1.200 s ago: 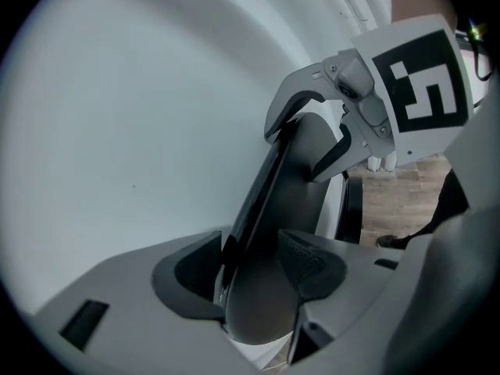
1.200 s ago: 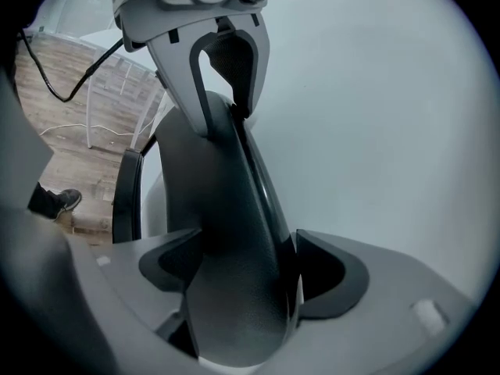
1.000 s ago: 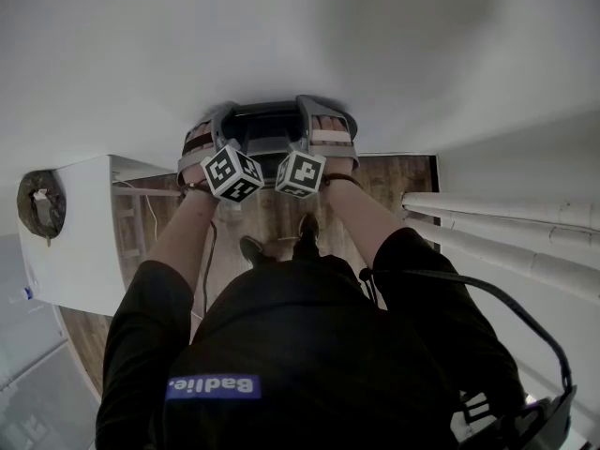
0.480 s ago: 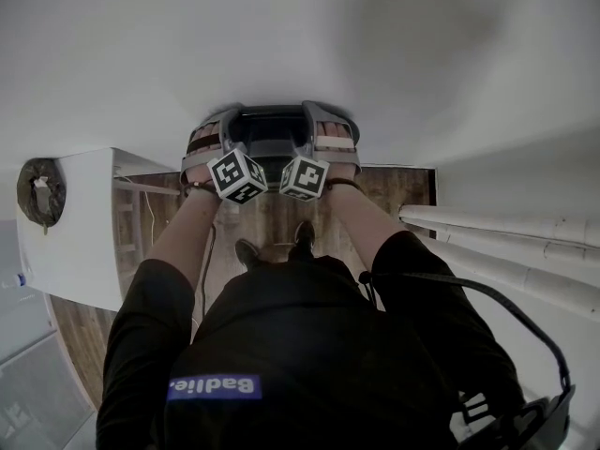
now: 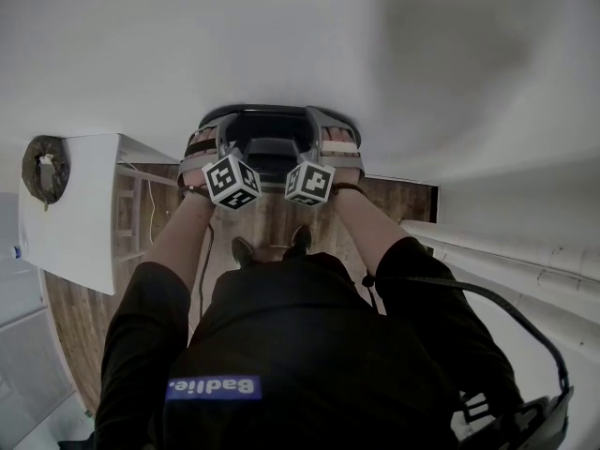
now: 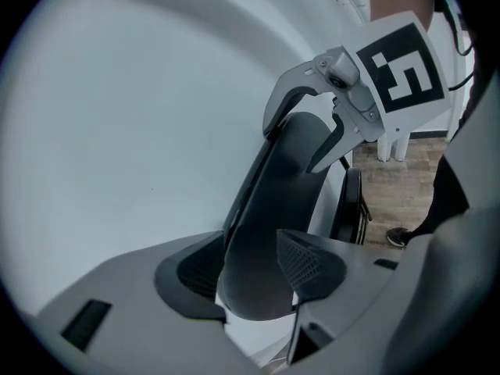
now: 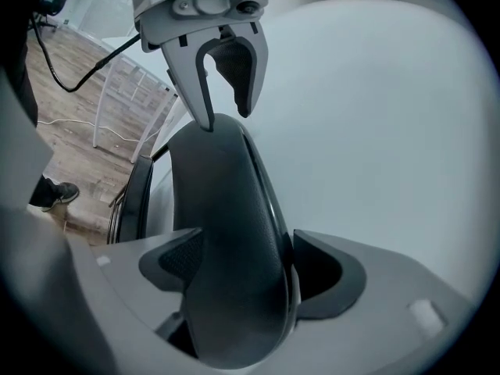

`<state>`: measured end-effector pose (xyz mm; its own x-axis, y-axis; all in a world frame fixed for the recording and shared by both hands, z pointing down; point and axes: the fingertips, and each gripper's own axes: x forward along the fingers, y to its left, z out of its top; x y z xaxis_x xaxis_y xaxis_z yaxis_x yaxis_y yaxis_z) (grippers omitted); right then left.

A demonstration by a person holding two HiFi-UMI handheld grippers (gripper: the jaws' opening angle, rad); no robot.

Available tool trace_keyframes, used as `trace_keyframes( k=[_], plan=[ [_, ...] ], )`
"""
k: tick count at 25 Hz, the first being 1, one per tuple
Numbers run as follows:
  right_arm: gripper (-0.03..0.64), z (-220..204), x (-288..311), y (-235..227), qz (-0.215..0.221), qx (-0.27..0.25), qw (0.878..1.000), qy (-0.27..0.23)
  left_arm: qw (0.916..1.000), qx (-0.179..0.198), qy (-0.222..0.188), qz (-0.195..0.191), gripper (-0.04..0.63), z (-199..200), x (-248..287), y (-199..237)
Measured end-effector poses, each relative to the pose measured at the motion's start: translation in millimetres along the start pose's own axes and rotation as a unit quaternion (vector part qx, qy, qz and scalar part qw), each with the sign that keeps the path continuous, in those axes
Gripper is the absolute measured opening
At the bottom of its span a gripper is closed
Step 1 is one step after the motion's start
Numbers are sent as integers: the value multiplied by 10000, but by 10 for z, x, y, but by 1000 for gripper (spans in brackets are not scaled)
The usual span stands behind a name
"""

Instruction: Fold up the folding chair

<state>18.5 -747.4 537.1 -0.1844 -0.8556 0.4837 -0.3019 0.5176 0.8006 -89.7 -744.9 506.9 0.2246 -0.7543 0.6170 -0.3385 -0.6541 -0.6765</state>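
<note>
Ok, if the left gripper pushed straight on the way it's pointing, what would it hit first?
The chair's dark padded panel: the left gripper is clamped on it. Farther along that line, likely the right gripper, gripping the same panel.

Plain indoor room, studio or lab type. Indicators: bare white wall (image 5: 300, 45) ahead of the left gripper (image 6: 254, 276) and right gripper (image 7: 246, 272); wood-plank floor (image 5: 272, 218) beneath both; white table (image 5: 80, 204) left of the former; white pipes (image 5: 506, 251) right of the latter.

Matt, seemingly plastic folding chair (image 7: 226, 233).
</note>
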Motion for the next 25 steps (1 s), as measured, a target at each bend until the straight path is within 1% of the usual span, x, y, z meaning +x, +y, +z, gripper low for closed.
trace_keyframes(
  k=[2, 3, 6, 8, 10, 12, 14, 17, 19, 20, 21, 22, 25],
  plan=[
    [342, 17, -5, -8, 27, 3, 9999, -125, 9999, -156, 28, 30, 213, -10, -48, 7],
    [342, 29, -13, -12, 49, 35, 9998, -182, 9996, -293, 22, 30, 213, -15, -86, 7],
    [342, 9, -82, -33, 140, 232, 9993, -248, 9953, -964, -130, -25, 213, 22, -260, -8],
    [342, -42, -186, -40, 228, 508, 9982, -214, 9887, -1466, -290, -97, 213, 65, -420, -36],
    [342, -83, -326, -34, 327, 952, 9948, -157, 9811, -1879, -444, -166, 213, 76, -601, -69],
    [341, -71, -479, -2, 467, 1477, 9878, -154, 9725, -2239, -606, -225, 213, 46, -792, -98],
    [341, 5, -673, 81, 640, 1983, 9778, -236, 9623, -2586, -782, -325, 213, -14, -1008, -173],
    [317, 221, -1067, 292, 859, 2703, 9579, -444, 9447, -3046, -1078, -564, 212, -159, -1391, -409],
    [285, 400, -1373, 484, 965, 3208, 9405, -573, 9336, -3259, -1288, -750, 212, -293, -1670, -630],
    [268, 490, -1528, 593, 1001, 3469, 9304, -627, 9295, -3309, -1391, -845, 205, -368, -1812, -747],
    [245, 579, -1683, 712, 1031, 3755, 9186, -679, 9261, -3336, -1490, -945, 194, -448, -1956, -865],
    [217, 667, -1838, 839, 1061, 4075, 9041, -732, 9225, -3359, -1583, -1056, 176, -530, -2104, -985],
    [151, 879, -2305, 1261, 1064, 5015, 8553, -751, 9097, -3442, -1842, -1415, 135, -770, -2574, -1339]
  ],
)
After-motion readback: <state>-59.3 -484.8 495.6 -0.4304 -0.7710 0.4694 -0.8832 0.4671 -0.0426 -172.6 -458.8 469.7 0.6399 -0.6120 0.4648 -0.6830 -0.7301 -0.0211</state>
